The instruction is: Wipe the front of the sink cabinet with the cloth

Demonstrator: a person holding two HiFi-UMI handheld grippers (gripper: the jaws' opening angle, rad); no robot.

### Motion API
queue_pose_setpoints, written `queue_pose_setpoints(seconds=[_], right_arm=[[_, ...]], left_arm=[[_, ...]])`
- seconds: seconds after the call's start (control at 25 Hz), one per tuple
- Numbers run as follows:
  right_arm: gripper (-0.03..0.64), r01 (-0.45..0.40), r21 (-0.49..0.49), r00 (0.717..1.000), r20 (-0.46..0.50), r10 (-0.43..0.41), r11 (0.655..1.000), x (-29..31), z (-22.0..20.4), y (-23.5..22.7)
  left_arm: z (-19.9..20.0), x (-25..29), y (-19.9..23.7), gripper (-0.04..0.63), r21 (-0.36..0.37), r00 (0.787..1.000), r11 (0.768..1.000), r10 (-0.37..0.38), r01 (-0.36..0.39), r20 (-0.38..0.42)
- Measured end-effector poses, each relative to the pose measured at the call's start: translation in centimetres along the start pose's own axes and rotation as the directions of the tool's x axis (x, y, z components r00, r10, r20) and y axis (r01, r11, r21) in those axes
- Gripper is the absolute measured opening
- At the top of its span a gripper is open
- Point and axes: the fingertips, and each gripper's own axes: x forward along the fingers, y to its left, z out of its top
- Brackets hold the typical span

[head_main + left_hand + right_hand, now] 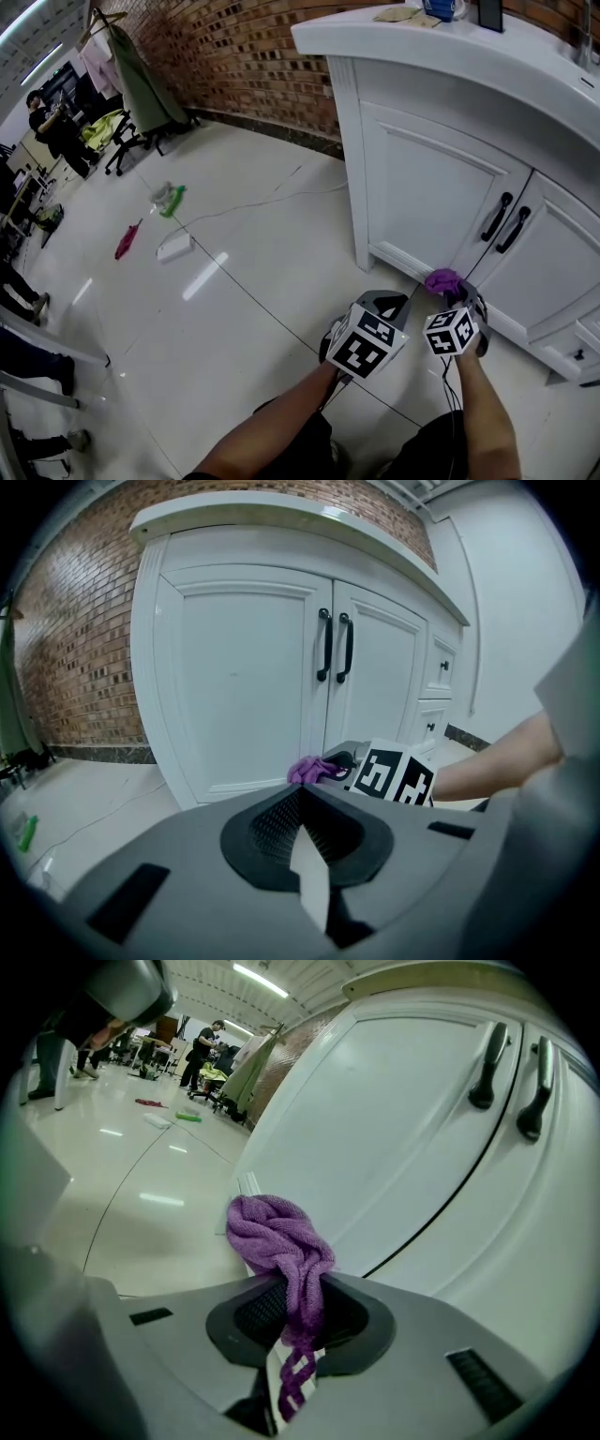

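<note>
Glossy floor tiles (234, 281) meet the white sink cabinet (441, 178). The right gripper (298, 1312) has its jaws clamped on the purple cloth (279, 1237) at the door's foot, four o'clock in the head view. The left gripper (305, 829) has its jaws together, empty. The wad is small, so bare jaws might scrape the paint.

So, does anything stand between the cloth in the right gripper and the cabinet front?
Nothing visible does. The right gripper is shut on the purple cloth, which sits right at the lower edge of a cabinet door; whether it touches is unclear. The left gripper is beside it, not in between.
</note>
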Motion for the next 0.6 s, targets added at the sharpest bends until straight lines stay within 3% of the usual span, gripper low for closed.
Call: queue_pose_setpoints(seconds=[0.32,0.48,0.6], right_arm=[[0.071,-0.117,-0.017,0.99,-0.085,0.115,0.993,2.7,-2.9,3.3],[0.071,-0.212,0.048,0.969,-0.119,0.216,0.976,3.2,-4.1,4.9],[0.071,-0.309,0.124,0.942,-0.094,0.322,0.943,2.6,-4.2,6.5]], left_arm=[[-0.9,0.7,0.2,0.005,-0.017,1.0,1.0,-0.001,0.001,0.002],[-2.2,1.1,0.5,0.005,-0.033,1.0,0.999,0.002,-0.003,-0.019],[-3.1,1.6,0.7,0.005,-0.037,0.999,0.999,0.002,-0.003,-0.036]])
